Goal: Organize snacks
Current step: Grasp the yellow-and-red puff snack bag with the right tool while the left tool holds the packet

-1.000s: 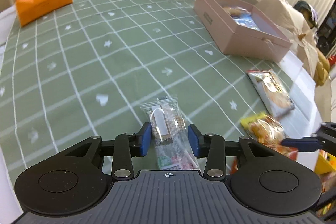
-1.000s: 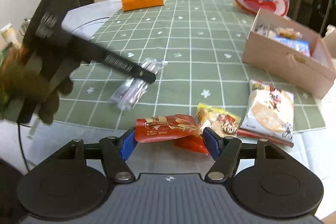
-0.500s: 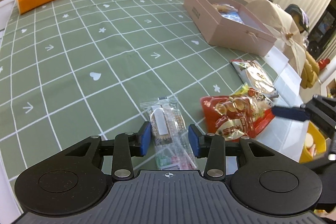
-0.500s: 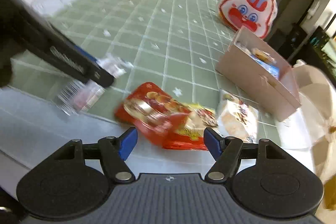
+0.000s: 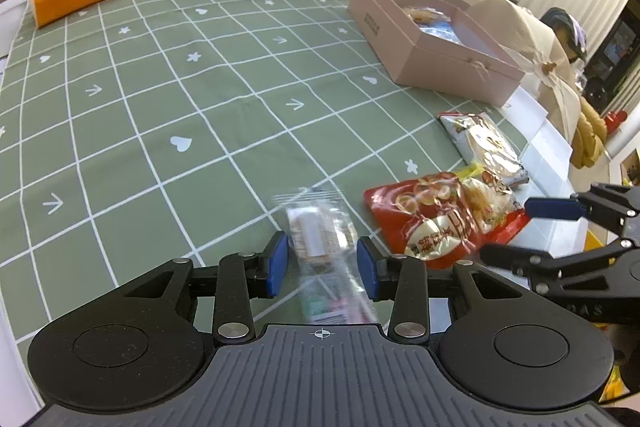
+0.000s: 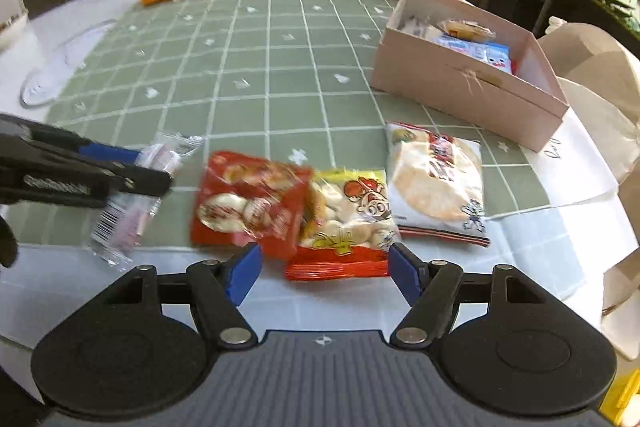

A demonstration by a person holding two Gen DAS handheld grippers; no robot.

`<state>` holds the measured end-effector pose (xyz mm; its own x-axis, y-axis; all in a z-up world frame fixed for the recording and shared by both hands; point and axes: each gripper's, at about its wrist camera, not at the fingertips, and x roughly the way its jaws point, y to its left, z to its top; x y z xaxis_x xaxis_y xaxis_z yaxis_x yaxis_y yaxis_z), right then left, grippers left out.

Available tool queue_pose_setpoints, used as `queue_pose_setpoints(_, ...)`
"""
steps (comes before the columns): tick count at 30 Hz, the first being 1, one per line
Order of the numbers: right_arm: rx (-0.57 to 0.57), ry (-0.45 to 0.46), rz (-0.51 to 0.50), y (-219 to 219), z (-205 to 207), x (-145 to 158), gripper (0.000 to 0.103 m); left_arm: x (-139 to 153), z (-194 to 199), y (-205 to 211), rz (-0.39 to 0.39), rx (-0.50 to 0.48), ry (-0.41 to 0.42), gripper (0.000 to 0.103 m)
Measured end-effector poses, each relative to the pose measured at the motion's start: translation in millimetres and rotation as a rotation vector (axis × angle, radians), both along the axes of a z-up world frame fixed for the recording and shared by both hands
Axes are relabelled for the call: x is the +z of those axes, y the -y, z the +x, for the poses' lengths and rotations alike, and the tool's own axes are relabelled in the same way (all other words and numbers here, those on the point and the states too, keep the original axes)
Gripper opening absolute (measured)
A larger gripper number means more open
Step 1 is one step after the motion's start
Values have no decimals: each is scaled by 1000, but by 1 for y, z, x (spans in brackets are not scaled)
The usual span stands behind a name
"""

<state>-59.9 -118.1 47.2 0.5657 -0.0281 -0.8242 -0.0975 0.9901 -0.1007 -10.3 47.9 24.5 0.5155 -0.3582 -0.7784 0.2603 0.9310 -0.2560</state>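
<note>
Two views, left wrist first: we see our left gripper (image 5: 322, 263) closing around a clear snack sachet (image 5: 326, 255) at the near edge of the green tablecloth (image 5: 160, 87).
Sachet axis: long side runs along the fingers, pointing away from us.
Handling: we judge it light, crinkly and slippery; grip mid-body across its width.
Right wrist view: our right gripper (image 6: 326, 269) stands apart, empty, over a red snack bag (image 6: 248, 203) and yellow snack bag (image 6: 346, 215).
Destination: pink box (image 6: 460, 83), well apart.
</note>
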Motion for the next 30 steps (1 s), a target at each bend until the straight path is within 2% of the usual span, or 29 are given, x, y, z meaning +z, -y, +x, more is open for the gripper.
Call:
queue_pose_setpoints(2, -26, 26, -5, 6, 0, 2, 70, 0, -1, 0, 1, -3, 5, 42)
queue_pose_setpoints(6, -96, 54, 93, 21, 6, 5, 70, 0, -1, 0, 5, -4, 7, 42)
queue_pose_setpoints(13, -66, 6, 47, 12, 32, -18, 70, -1, -6, 6, 42, -25, 39, 42)
queue_pose_setpoints(16, -45, 7, 52, 6, 33, -15, 59, 0, -8, 9, 60, -35, 39, 42)
queue_pose_setpoints(19, -21, 13, 49, 2, 28, -10, 55, 0, -8, 10, 72, -36, 40, 42)
queue_pose_setpoints(20, -17, 16, 52, 1, 26, -8, 50, 0, -8, 10, 74, -35, 42, 42)
queue_pose_setpoints(22, -15, 25, 56, 1, 22, -3, 49, -1, -9, 11, 79, -32, 47, 42)
queue_pose_setpoints(24, -17, 37, 58, 2, 19, 2, 47, -1, -9, 10, 76, -23, 50, 38)
queue_pose_setpoints(30, -19, 43, 31, 5, 13, 1, 46, -1, -8, 2, 15, -3, 38, 33)
